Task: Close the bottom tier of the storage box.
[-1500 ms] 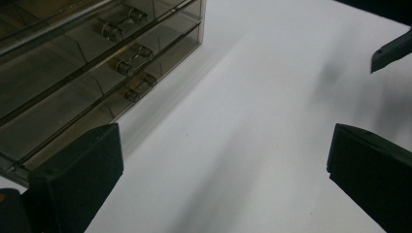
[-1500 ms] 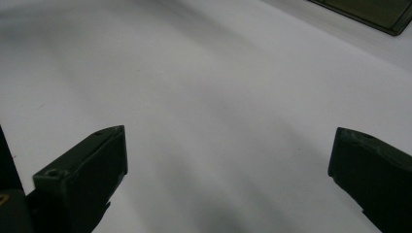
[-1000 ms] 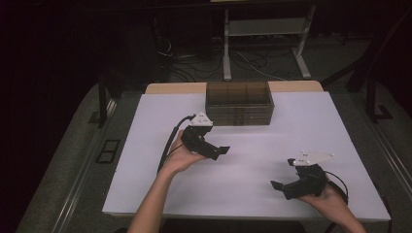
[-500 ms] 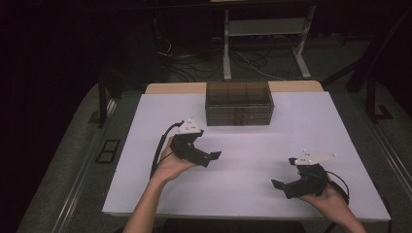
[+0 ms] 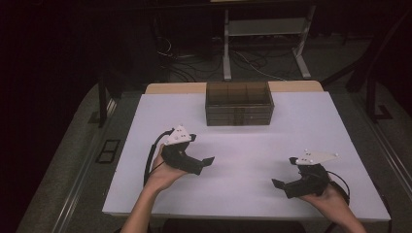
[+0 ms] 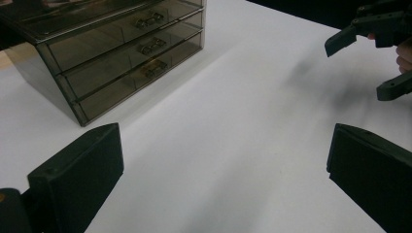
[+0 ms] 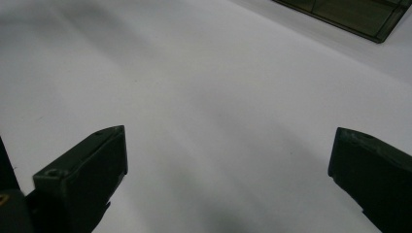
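Drawer box at table's far edge, well apart from left tongs, right tongs; both spread wide, empty.

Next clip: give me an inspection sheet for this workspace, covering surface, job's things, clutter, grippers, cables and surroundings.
Surface: white table, bare in front of the hands.
Job's things: smoked drawer unit at the far edge, three drawers, all shut.
Clutter: nothing seen.
Grippers: left gripper and right gripper both open, holding nothing, well short of the unit.
Cables: one trails from each gripper; loose cables on the floor beyond the table.
Surroundings: dark room, metal stand behind the table.
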`<state>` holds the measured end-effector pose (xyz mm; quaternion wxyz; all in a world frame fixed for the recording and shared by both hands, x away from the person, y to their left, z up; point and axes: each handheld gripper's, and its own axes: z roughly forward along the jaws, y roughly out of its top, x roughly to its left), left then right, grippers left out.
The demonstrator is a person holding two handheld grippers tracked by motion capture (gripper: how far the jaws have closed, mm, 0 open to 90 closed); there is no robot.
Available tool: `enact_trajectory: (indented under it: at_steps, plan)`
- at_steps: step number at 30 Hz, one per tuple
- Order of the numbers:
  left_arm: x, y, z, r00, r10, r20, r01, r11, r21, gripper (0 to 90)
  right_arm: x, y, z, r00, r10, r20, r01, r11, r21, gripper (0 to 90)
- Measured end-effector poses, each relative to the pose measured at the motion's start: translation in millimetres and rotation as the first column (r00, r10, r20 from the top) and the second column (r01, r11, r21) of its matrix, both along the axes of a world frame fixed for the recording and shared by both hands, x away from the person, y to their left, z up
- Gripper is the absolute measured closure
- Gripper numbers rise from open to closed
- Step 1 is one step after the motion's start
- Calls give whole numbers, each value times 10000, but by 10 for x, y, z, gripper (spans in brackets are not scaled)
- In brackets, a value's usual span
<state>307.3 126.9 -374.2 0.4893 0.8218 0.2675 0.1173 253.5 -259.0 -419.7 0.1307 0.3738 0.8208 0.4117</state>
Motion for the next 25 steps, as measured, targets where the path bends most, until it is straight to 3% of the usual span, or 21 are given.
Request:
enact_trajectory:
  at_steps: [8, 18, 25]
  plan:
    - [-143, 104, -62, 9998, 149, 110, -147, 9997, -186, 0, -2, -2, 2, 10000, -23, 2, 23, 10000, 10, 1]
    - [-312, 312, -156, 9978, 657, 103, -647, 9953, -727, 0, -7, -3, 2, 10000, -32, -4, 32, 10000, -2, 1]
    - [-412, 471, -255, 9939, 1096, -124, -1103, 9857, -1275, 0, -9, -4, 4, 10000, -59, 0, 59, 10000, 6, 1]
